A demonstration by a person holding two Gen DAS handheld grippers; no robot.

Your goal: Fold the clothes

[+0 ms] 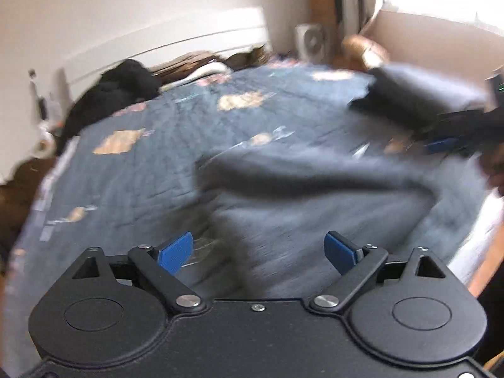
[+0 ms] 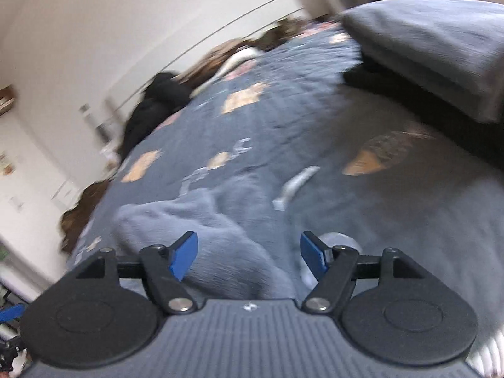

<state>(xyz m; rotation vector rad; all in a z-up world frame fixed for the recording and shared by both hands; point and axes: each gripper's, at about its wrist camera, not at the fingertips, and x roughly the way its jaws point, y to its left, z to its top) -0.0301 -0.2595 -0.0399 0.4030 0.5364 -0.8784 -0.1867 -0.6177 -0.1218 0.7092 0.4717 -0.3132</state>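
Note:
A grey-blue fleece garment (image 1: 315, 195) lies spread on the bed, blurred in the left wrist view. My left gripper (image 1: 258, 252) hovers above it, jaws wide open, with nothing between the blue pads (image 1: 174, 252). In the right wrist view the same garment (image 2: 220, 223) shows a folded-over ridge, a pale drawstring (image 2: 296, 186) and an orange-brown print (image 2: 378, 154). My right gripper (image 2: 249, 256) stands open over that ridge, and its pads (image 2: 184, 258) do not press the cloth. The right gripper (image 1: 450, 138) also shows at the right edge of the left wrist view.
A dark blue quilt (image 1: 151, 170) with orange patches covers the bed. A stack of folded grey and black clothes (image 2: 425, 44) sits at the far right. A black heap (image 1: 119, 91) lies at the bed's far left near the white wall. A small fan (image 1: 312, 42) stands behind.

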